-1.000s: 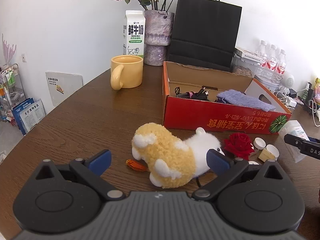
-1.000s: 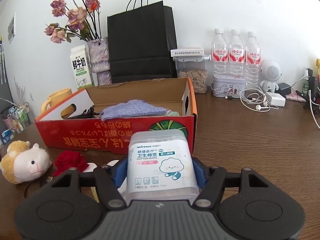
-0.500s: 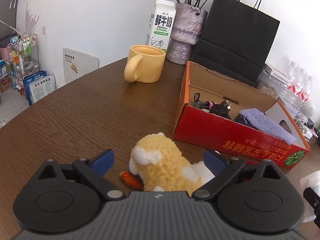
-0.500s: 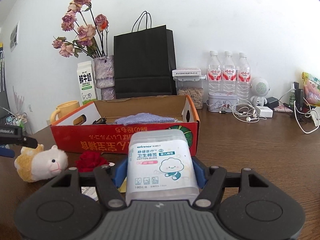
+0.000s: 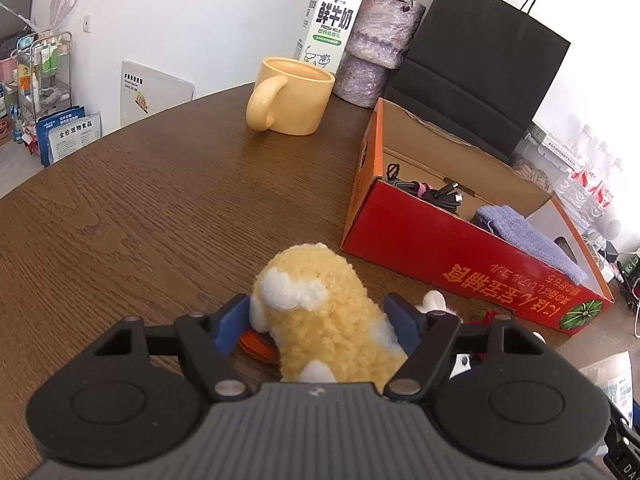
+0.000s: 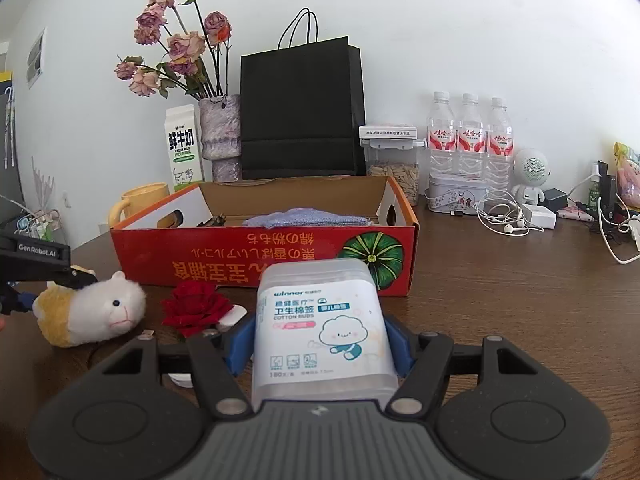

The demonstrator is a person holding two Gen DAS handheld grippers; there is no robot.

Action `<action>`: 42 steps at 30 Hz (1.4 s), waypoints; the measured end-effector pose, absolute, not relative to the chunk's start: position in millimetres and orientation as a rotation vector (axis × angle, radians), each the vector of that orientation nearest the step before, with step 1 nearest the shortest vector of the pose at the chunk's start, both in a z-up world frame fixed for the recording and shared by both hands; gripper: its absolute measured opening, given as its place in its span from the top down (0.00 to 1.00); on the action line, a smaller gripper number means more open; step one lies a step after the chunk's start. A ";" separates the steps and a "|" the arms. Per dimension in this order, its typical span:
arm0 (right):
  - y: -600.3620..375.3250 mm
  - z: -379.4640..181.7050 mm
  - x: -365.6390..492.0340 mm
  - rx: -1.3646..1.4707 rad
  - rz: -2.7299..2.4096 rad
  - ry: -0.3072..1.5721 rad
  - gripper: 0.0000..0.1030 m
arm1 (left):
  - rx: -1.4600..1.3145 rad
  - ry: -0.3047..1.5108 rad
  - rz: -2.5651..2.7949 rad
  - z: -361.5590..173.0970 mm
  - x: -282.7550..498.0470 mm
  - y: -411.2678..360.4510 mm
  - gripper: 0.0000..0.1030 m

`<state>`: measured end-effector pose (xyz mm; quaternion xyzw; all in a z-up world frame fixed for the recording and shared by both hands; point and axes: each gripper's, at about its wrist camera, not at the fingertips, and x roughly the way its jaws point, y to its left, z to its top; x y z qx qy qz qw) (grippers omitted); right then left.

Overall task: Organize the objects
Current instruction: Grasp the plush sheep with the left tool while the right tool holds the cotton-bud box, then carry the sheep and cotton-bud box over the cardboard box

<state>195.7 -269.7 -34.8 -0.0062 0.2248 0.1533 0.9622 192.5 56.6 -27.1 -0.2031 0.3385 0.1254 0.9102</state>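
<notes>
Toy: fluffy yellow-and-white plush alpaca point(image 5: 320, 316) now betw. left gripper point(image 5: 320, 324) jaws, closing in; was wide a sec ago.
Right gripper point(image 6: 320, 340): clamps clear plastic cotton-bud box point(image 6: 322, 320), unchanged.
Next: prob. both into red cardboard box point(image 6: 280, 256).

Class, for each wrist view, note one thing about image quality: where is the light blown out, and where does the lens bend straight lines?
Left wrist view: the water bottles at the far right wash out in glare; the table edge curves strongly. Right wrist view: even daylight, the cotton bud box label sharp; the black paper bag leans, dark corners ring the frame.
</notes>
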 end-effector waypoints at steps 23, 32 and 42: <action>-263.4 -34.7 182.9 0.003 0.307 0.433 0.37 | -0.281 0.585 0.178 -2.5 167.7 39.3 0.43; -257.4 -25.7 177.2 0.046 0.322 0.372 0.37 | -0.257 0.508 0.123 21.6 160.4 31.2 0.43; -235.1 0.7 201.6 0.042 0.358 0.305 0.37 | -0.240 0.423 0.077 51.2 182.3 17.4 0.43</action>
